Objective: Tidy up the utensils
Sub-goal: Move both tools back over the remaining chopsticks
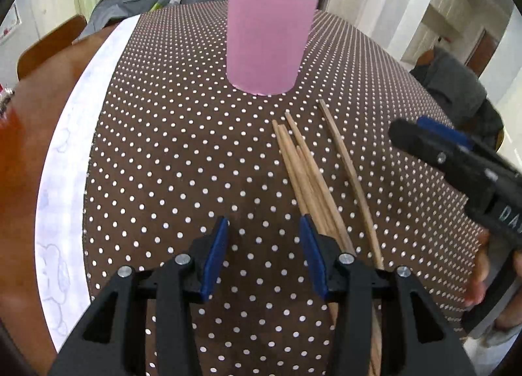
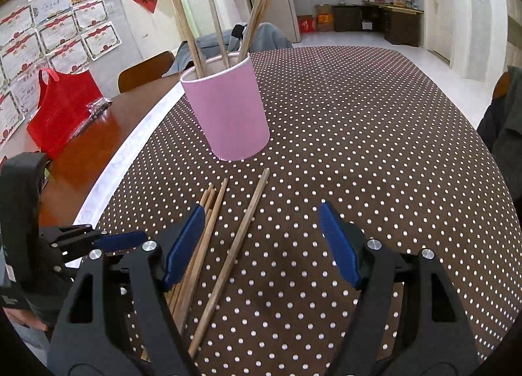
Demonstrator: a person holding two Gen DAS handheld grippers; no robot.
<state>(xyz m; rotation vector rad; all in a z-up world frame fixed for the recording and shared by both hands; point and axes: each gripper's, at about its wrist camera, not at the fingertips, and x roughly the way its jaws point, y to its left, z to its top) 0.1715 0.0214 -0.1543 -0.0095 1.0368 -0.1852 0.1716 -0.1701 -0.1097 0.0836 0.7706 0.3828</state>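
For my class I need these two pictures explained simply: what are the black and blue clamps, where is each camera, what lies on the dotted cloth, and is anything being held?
There is no robot here. A person holds a hand tool in each hand, and each tool has two blue-padded fingers and a camera looking along them. One picture comes from the left gripper, the other from the right gripper; each also glimpses the other tool at its edge. On the dotted tablecloth stands a pink cup with several chopsticks already upright in it. In front of it lie loose chopsticks: a small bundle and one slightly apart. Both grippers are open and hold nothing.
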